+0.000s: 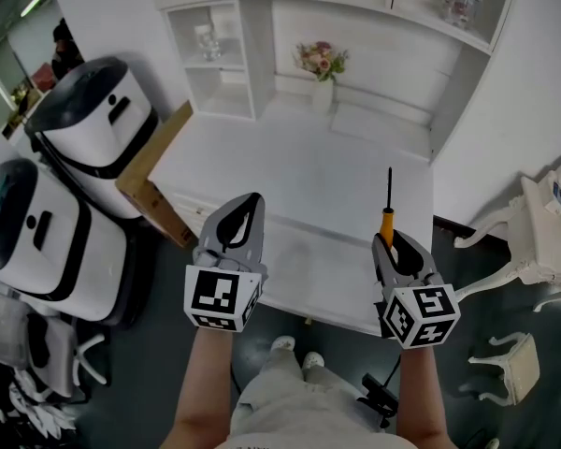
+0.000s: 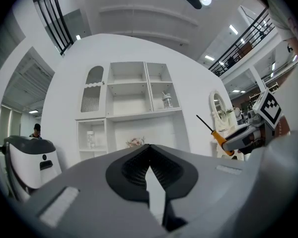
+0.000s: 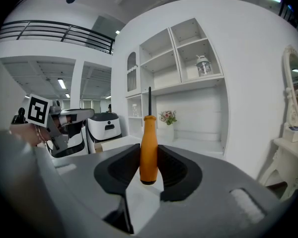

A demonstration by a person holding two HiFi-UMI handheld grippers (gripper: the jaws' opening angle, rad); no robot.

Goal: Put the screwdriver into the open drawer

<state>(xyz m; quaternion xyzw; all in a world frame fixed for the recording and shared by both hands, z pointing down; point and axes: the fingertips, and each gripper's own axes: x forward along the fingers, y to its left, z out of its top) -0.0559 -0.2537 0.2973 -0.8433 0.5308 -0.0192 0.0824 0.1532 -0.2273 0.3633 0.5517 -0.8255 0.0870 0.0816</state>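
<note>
Screwdriver [image 1: 387,221] is being pinched by its handle in right gripper [image 1: 393,243] over the desk [image 1: 299,176] edge, left gripper [image 1: 248,204] being carried pressed together, empty; shaft could be knocked on desk, twisting it loose.

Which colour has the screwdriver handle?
Orange; the handle shows best in the right gripper view.

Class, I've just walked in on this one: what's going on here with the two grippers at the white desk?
A person stands at a white desk with a handheld gripper in each hand. The right gripper has its fingers closed on the orange handle of a screwdriver, with the shaft pointing away toward the shelves. The left gripper is shut and holds nothing. Both hover near the desk's front edge, and the screwdriver is not yet in a drawer.
</note>
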